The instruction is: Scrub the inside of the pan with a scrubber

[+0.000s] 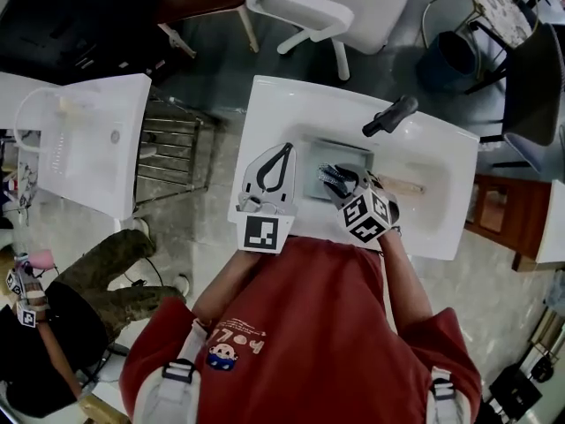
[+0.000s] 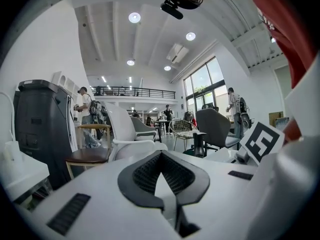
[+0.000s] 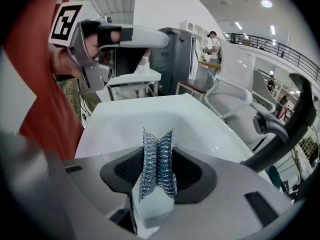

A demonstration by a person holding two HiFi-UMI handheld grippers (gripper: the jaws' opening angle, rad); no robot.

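Right gripper (image 3: 158, 154) pinched tight on the silvery wire-mesh scrubber (image 3: 157, 176). The wad stands proud of the tips, so I judge mesh, not plastic, will meet metal. It sits over the grey square pan (image 1: 318, 173) lying in the white sink (image 1: 282, 104); contact not discernible. Left gripper (image 2: 161, 156) closed on nothing, just beside the pan, probably ready to steady it.

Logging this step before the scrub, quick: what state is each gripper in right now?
Left gripper: shut, with nothing between its jaws.
Right gripper: shut on the steel mesh scrubber.
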